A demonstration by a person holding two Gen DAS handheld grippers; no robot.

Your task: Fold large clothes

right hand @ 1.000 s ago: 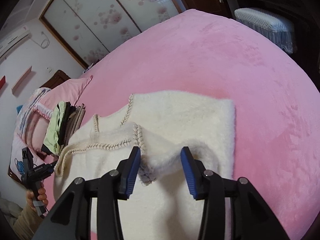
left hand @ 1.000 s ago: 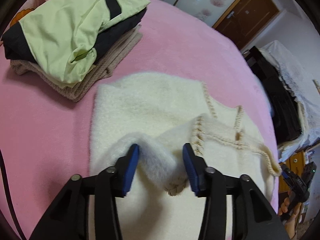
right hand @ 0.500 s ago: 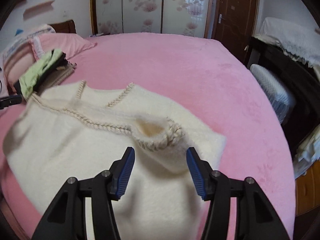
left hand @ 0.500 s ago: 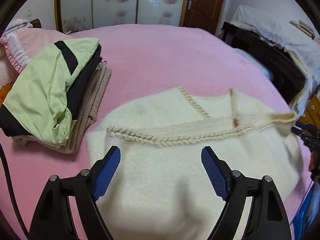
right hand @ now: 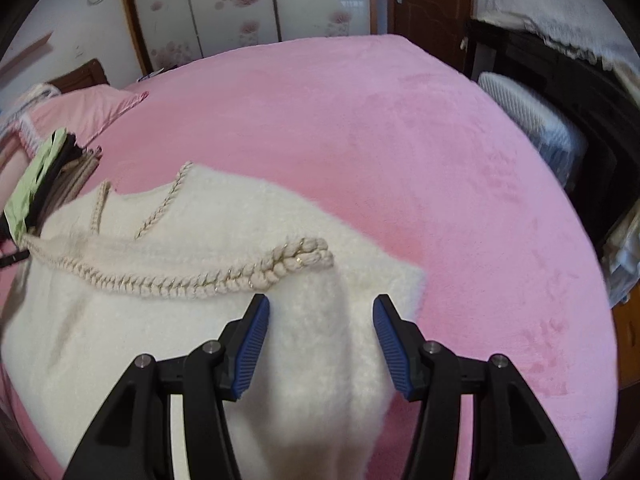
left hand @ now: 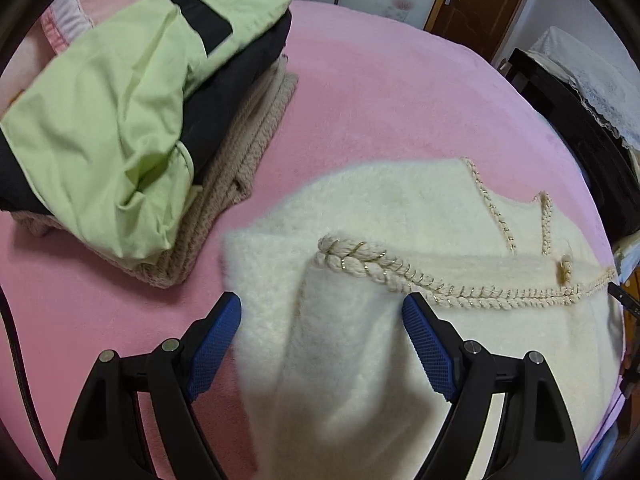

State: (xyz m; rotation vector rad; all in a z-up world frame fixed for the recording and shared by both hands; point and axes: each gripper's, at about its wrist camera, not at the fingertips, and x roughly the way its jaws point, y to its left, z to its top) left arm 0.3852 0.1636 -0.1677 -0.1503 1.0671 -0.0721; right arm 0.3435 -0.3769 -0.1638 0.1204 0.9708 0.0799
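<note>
A cream fuzzy garment (left hand: 400,220) with braided trim lies folded on the pink bed (left hand: 380,92). It also shows in the right wrist view (right hand: 168,248). My left gripper (left hand: 322,330) is open, its blue pads wide apart over the garment's left folded corner. My right gripper (right hand: 320,332) is open over the garment's right corner, with cloth between and below the pads. Neither gripper pinches the cloth.
A stack of folded clothes (left hand: 132,120), green and black on top of beige knit, sits left of the garment, also seen in the right wrist view (right hand: 44,180). A pink pillow (right hand: 80,108) lies behind it. Dark furniture (right hand: 560,80) stands along the bed's right side.
Both grippers have opened and let go of the garment's folded edge, which now lies flat. The grippers have drawn back a little and sit low over the near corners.
</note>
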